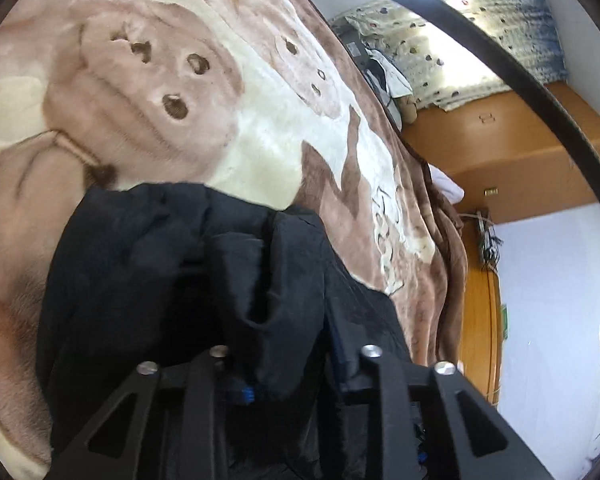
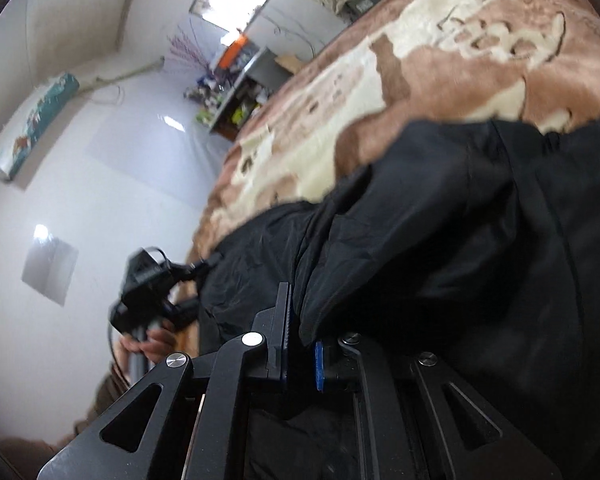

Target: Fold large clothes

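Observation:
A black garment point(image 1: 160, 260) lies bunched on a brown and cream plush blanket point(image 1: 180, 80) that covers a bed. A thick fold of it hangs between the fingers of my left gripper point(image 1: 292, 376), which is shut on it. In the right wrist view the same garment point(image 2: 440, 220) spreads over the blanket point(image 2: 420, 80). Its edge is pinched between the blue pads of my right gripper point(image 2: 302, 356), which is shut on it. My left gripper point(image 2: 148, 292) shows there too, held by a hand point(image 2: 148, 344) at the garment's left end.
A dotted quilt point(image 1: 420, 52) and loose items lie at the head of the bed by a wooden cabinet point(image 1: 500, 152). A black cable point(image 1: 500, 60) crosses the left wrist view. A cluttered shelf point(image 2: 240, 92) and an air conditioner point(image 2: 32, 124) stand against the white wall.

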`<state>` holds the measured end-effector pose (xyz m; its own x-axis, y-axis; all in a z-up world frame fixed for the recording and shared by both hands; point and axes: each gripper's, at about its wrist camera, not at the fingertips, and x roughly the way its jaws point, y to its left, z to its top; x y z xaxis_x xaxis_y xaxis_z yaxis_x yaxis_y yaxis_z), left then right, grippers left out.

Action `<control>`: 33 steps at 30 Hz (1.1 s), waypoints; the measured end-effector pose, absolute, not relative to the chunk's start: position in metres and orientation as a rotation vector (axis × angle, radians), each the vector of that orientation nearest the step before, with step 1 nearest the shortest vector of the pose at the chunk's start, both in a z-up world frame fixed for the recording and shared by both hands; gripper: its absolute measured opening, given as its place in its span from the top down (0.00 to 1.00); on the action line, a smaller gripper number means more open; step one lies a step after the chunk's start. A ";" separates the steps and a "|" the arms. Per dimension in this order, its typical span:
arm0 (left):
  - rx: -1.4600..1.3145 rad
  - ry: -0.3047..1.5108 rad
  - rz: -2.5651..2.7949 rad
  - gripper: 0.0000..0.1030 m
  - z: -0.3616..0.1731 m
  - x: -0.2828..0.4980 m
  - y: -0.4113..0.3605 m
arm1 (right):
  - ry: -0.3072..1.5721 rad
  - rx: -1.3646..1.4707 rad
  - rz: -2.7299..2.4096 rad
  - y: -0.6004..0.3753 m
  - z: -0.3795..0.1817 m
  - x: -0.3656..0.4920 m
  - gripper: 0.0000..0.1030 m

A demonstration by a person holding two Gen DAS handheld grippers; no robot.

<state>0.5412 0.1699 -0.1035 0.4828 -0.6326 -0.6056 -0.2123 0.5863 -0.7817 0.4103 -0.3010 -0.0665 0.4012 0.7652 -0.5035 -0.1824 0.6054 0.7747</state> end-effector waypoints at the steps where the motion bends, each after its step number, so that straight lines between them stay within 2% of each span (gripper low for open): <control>1: -0.929 1.069 -0.313 0.78 -0.104 0.536 0.170 | 0.992 0.686 0.661 -0.301 -0.071 0.404 0.91; 8: -0.858 1.140 -0.264 0.79 -0.131 0.503 0.171 | 1.106 0.635 0.605 -0.299 -0.103 0.385 0.91; 11: -0.814 1.172 -0.237 0.74 -0.139 0.500 0.167 | 1.115 0.643 0.583 -0.300 -0.104 0.384 0.89; 13: -0.734 1.173 -0.227 0.70 -0.132 0.501 0.162 | 1.114 0.614 0.543 -0.305 -0.097 0.385 0.81; 14: -0.709 1.165 -0.221 0.70 -0.127 0.502 0.161 | 1.103 0.598 0.512 -0.311 -0.092 0.384 0.67; 15: -0.710 1.163 -0.227 0.70 -0.125 0.502 0.161 | 1.078 0.594 0.483 -0.318 -0.087 0.382 0.59; 18: -0.686 1.174 -0.228 0.70 -0.123 0.504 0.162 | 1.009 0.638 0.398 -0.344 -0.077 0.383 0.58; 21: -0.722 1.184 -0.218 0.67 -0.129 0.506 0.165 | 0.934 0.722 0.265 -0.374 -0.072 0.391 0.48; 26: -0.726 1.177 -0.211 0.67 -0.132 0.506 0.165 | 1.023 0.892 0.347 -0.369 -0.090 0.432 0.47; 28: -0.718 1.180 -0.205 0.67 -0.132 0.507 0.163 | 0.989 0.890 0.344 -0.360 -0.081 0.446 0.50; 29: -0.706 1.182 -0.205 0.67 -0.132 0.507 0.163 | 0.963 0.867 0.349 -0.357 -0.074 0.448 0.75; 30: -0.698 1.182 -0.201 0.66 -0.131 0.508 0.162 | 0.918 0.834 0.365 -0.356 -0.065 0.449 0.80; 33: -0.697 1.190 -0.206 0.65 -0.133 0.511 0.162 | 0.776 0.745 0.410 -0.348 -0.032 0.435 0.83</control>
